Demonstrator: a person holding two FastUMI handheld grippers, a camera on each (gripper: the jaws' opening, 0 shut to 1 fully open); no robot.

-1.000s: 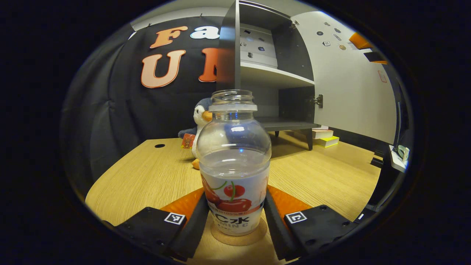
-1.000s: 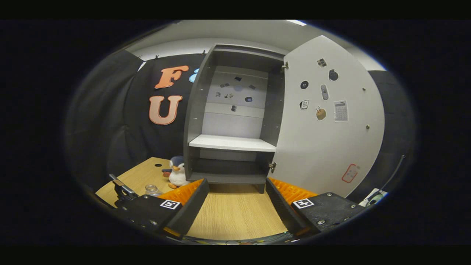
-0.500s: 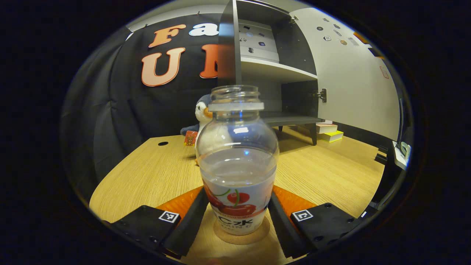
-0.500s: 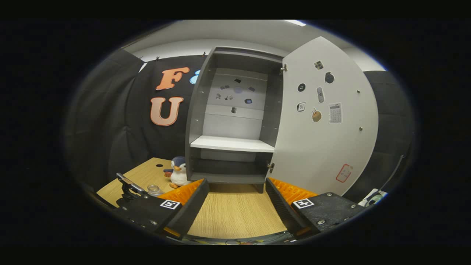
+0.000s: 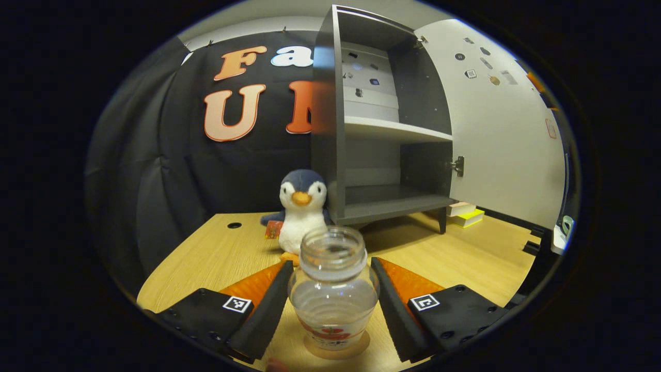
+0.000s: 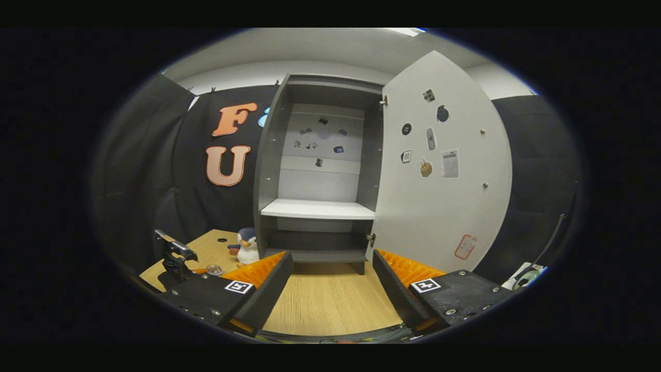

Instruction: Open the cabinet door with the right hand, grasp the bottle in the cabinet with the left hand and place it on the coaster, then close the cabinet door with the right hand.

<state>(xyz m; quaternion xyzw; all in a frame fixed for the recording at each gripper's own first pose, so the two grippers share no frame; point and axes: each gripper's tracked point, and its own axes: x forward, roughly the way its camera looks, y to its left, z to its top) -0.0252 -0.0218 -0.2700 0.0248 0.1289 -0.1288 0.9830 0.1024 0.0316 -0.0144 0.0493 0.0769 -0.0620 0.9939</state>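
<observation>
Both fingers off bottle — risen | bottle on coaster

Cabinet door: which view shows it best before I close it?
The right gripper view: the cabinet door shows whole, swung wide open, beyond the open right gripper. The left gripper view catches the door at its edge, cut off, behind the bottle.

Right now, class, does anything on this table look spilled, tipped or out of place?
Nothing stands out. The bottle stands upright on the coaster with no liquid on the table. The cabinet door is open, awaiting closing.
</observation>
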